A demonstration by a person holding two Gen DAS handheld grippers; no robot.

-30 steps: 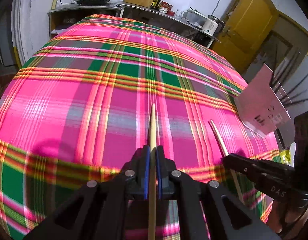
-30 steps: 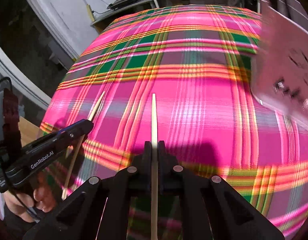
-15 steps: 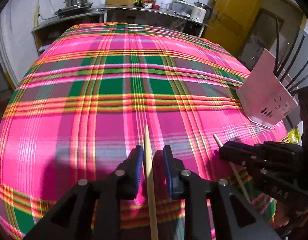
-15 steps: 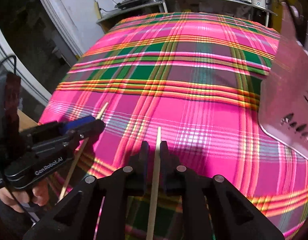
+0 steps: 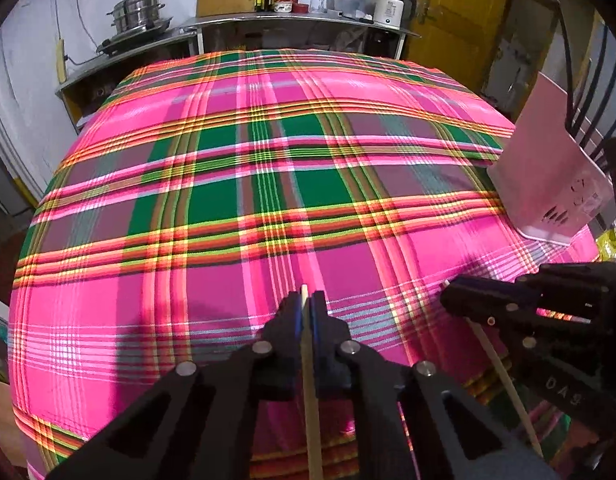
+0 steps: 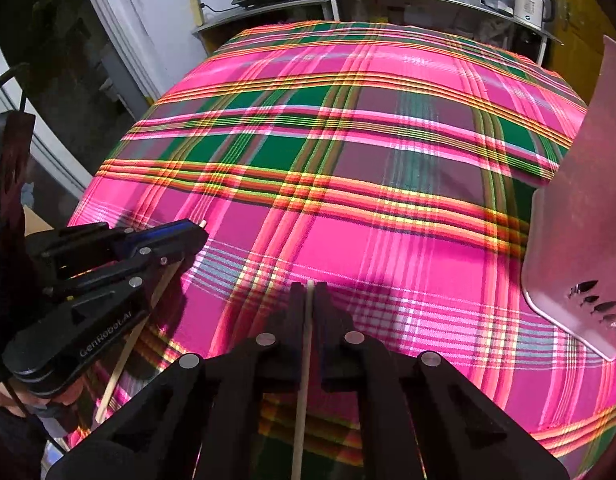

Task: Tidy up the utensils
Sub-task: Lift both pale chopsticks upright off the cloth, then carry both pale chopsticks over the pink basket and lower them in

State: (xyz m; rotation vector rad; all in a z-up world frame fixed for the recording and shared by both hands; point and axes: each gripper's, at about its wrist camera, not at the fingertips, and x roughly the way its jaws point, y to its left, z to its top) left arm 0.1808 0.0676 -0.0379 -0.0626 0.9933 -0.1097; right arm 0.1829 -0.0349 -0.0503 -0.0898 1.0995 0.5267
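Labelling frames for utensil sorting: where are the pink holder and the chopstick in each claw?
Pink holder (image 5: 547, 184), left wrist view, front wall.
Left chopstick (image 5: 311, 420), left wrist view, shaft.
Right chopstick (image 6: 302, 400), right wrist view, shaft.

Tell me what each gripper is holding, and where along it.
Left gripper: shut on a wooden chopstick, clamped close to its far tip, the long end trailing back. Right gripper: shut on a second chopstick, gripped the same way.

Bright indoor light, soft shadows on plaid cloth (image 5: 268, 208), strong fisheye bending, dark corners
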